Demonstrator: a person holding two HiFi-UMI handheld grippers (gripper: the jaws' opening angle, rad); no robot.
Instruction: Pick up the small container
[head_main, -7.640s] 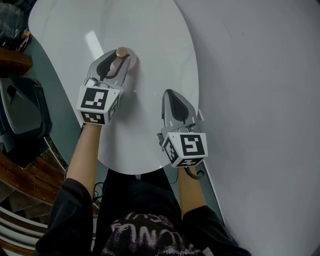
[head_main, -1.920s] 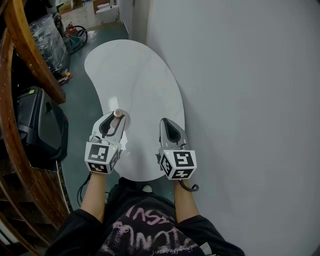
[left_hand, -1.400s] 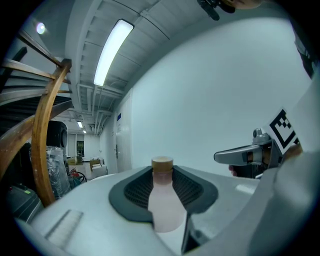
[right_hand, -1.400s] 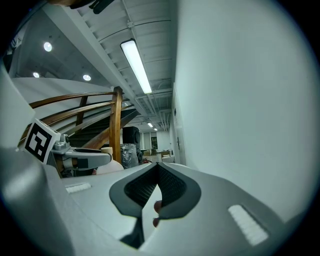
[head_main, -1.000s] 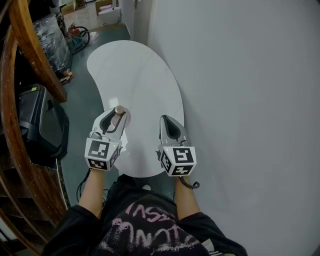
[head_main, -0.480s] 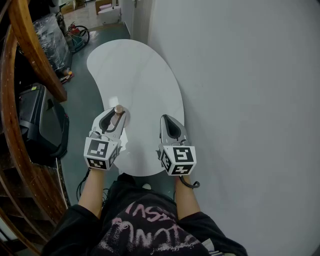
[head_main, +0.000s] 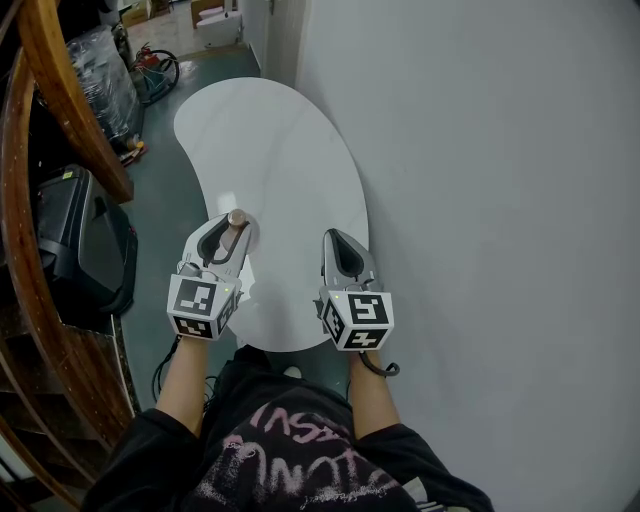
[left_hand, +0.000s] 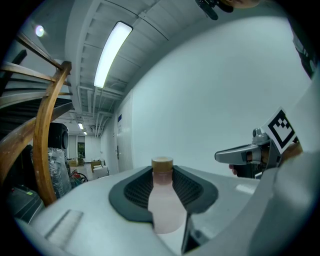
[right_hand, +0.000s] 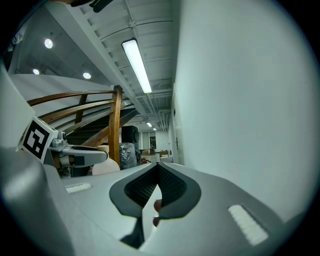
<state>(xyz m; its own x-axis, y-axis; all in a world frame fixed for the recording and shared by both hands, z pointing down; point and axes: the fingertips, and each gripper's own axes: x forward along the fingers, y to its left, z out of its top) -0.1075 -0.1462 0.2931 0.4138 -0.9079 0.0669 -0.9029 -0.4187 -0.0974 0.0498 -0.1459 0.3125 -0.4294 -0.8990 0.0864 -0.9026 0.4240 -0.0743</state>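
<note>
Now: small bottle clamped in left gripper, lift is the job

Okay, left gripper (head_main: 230, 233) sits lower left of centre in the head view, over the near end of the white kidney-shaped table (head_main: 270, 130). It's got the small bottle (left_hand: 163, 205) between its jaws. Left gripper view says it plainly: both ribbed pads are pressed on the pale translucent body. The tan cap (left_hand: 162, 162) pokes up above them, bottle upright and centred. Pads look to flank the upper part, w/ the fat end of the body nearer the camera. Can't tell from any view whether the base has cleared the tabletop.

Right gripper (head_main: 341, 243) is lower centre-right, near the grey wall (head_main: 480, 200). Its jaws are shut together, nothing b/w them, doing no work, well apart from the bottle.

So the step in hand, by my read, is the lift itself. To do it well: hold the squeeze steady and go straight up, no twist. A smooth rounded bottle could slip down thru the pads if pressure eases. Keep it vertical so the cap end doesn't tip out of the jaws. No call for the right one to come in.

Plenty of bare table round the bottle, so nothing to snag. The wooden handrail (head_main: 60, 90) at far left is well out of the way.
</note>
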